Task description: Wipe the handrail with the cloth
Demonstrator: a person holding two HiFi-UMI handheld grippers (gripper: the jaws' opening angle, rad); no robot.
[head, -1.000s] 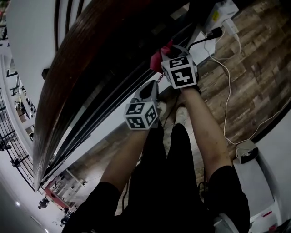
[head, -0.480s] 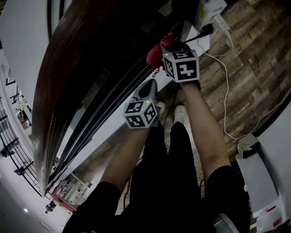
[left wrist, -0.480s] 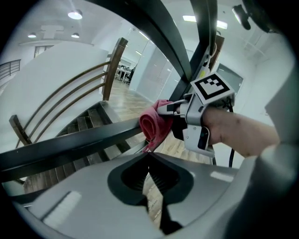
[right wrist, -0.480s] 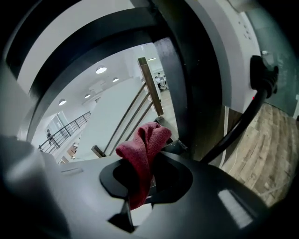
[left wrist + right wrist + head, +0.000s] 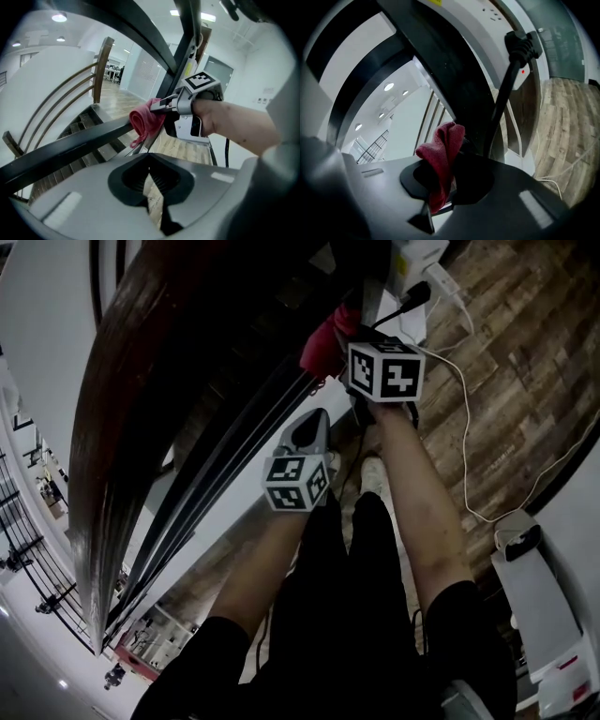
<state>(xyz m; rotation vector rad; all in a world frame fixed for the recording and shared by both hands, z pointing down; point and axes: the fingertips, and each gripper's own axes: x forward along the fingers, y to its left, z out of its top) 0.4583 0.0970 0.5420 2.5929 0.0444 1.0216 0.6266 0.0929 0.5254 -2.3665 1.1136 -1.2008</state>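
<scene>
Wood-plank floor (image 5: 511, 324) in mixed browns fills the upper right of the head view, with a white cable (image 5: 466, 427) looping across it and a white boxy unit (image 5: 539, 601) at the lower right (what it is cannot be told). Thin black railings (image 5: 23, 549) stand at the lower left edge. In the left gripper view, round ceiling lights (image 5: 59, 18) glow at the top left above a curved white wall (image 5: 42, 79), with stairs (image 5: 91, 118) left of centre
</scene>
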